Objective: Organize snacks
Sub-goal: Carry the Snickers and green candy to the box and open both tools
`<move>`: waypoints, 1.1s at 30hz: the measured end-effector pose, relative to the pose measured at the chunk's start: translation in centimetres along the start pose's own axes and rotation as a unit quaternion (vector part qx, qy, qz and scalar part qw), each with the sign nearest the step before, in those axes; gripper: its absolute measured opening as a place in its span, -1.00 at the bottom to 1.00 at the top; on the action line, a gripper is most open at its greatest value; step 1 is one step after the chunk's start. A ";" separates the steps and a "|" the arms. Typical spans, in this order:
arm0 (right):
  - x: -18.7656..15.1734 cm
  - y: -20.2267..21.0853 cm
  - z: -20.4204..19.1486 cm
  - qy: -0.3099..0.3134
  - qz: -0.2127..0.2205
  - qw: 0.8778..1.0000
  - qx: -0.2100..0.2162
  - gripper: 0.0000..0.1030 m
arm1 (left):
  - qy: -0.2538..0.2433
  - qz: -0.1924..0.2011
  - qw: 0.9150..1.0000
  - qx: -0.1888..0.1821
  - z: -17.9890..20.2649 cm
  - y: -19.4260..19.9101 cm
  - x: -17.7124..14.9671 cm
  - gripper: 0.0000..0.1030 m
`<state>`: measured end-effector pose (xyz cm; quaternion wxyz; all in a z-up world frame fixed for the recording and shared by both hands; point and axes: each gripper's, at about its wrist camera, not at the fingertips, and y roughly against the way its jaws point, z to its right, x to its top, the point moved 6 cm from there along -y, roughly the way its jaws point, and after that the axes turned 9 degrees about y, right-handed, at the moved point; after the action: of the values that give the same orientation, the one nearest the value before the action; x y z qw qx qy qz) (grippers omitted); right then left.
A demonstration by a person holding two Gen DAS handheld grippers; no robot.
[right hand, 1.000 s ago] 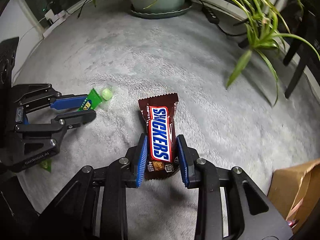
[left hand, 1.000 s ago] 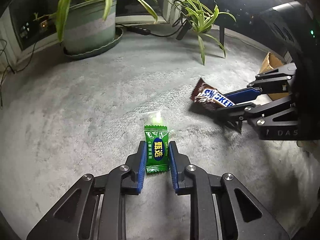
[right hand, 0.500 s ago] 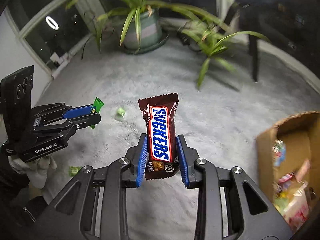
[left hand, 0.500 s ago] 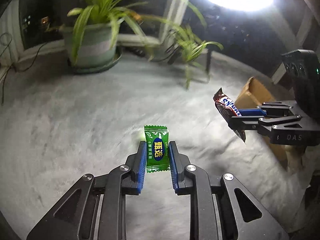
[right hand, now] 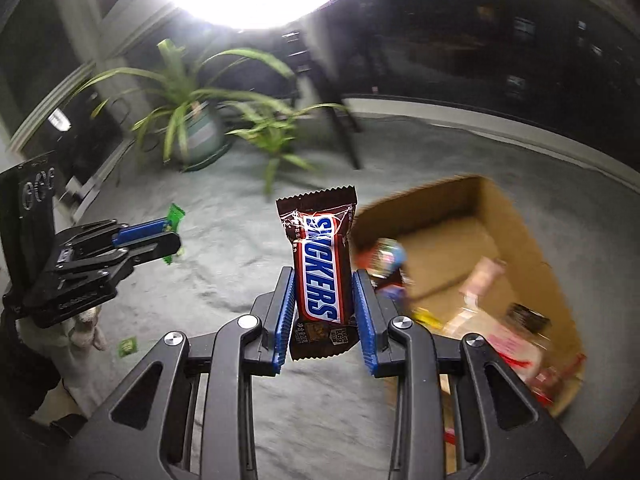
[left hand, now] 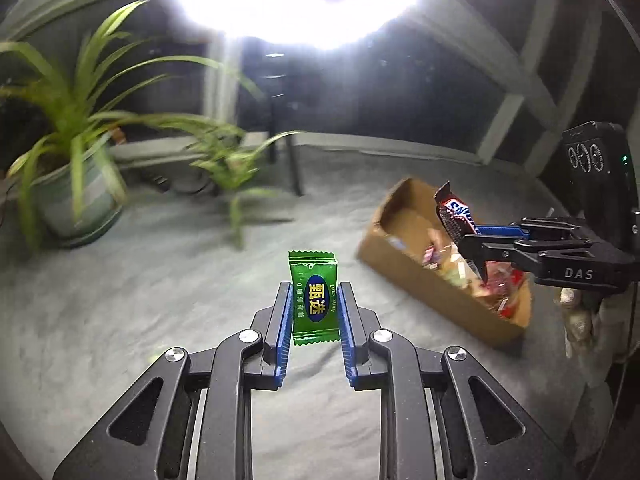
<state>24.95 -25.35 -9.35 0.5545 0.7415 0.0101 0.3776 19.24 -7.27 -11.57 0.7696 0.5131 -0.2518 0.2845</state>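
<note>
Inspector: State of both grippers?

Operator: My left gripper (left hand: 312, 316) is clamped on the green candy (left hand: 314, 298), wrapper upright between the blue pads and clear of the floor. My right gripper (right hand: 324, 312) is clamped on the Snickers (right hand: 320, 268), also upright, gripped by its lower half so the label end stands free.

Inspector: Where does each item sit relative to the box?

Operator: In the left view the box (left hand: 404, 268) lies at about 2 o'clock from the candy, well apart, with the Snickers over its open top. In the right view the box (right hand: 516, 232) is at 3 o'clock, just beside that gripper. It is open-topped and partly filled with mixed wrappers.

Inspector: Why the high carry?

Operator: My judgement: both items are lifted to pass over the cardboard wall and drop in from above. The right is nearer, so I expect it to release first.

Inspector: Anything outstanding?

Operator: A small green wrapper (right hand: 128, 347) lies on the grey carpet (right hand: 240, 216) at 8 o'clock in the right view, uncollected. The plant (left hand: 68, 168) stands well clear at 10 o'clock. Risk noted: thin wrappers may cling to the pads on release.
</note>
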 end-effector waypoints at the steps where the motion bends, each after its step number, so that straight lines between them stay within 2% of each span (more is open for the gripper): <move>1: -0.3 0.4 0.7 -0.007 0.001 1.000 -0.005 -0.42 | -0.005 -0.006 1.000 -0.007 0.8 -0.2 0.2 -0.62; 6: -2.4 2.1 4.5 -0.042 0.000 0.998 -0.046 -0.42 | -0.034 -0.025 0.998 -0.039 5.0 -2.1 1.0 -0.62; 12: -5.4 2.9 8.5 -0.073 -0.015 0.994 -0.083 -0.42 | -0.041 -0.047 0.995 -0.074 9.3 -5.4 0.9 -0.62; 19: -7.3 3.9 11.0 -0.097 -0.020 0.990 -0.101 -0.42 | -0.064 -0.077 0.990 -0.097 14.2 -8.3 0.3 -0.62; 26: -7.3 4.4 11.1 -0.104 -0.011 0.989 -0.104 -0.41 | -0.079 -0.095 0.988 -0.089 15.4 -9.7 0.0 -0.58; 30: -7.0 4.5 10.7 -0.101 -0.007 0.989 -0.104 -0.40 | -0.083 -0.088 0.989 -0.082 15.2 -9.4 0.0 -0.58; 33: -6.7 4.7 10.4 -0.098 -0.002 0.990 -0.103 -0.20 | -0.084 -0.080 0.990 -0.080 15.0 -8.8 0.2 -0.58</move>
<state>24.16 -38.52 -10.13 0.6269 0.7140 -0.0811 0.3011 24.10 -23.99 -11.87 0.8048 0.4904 -0.2954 0.1565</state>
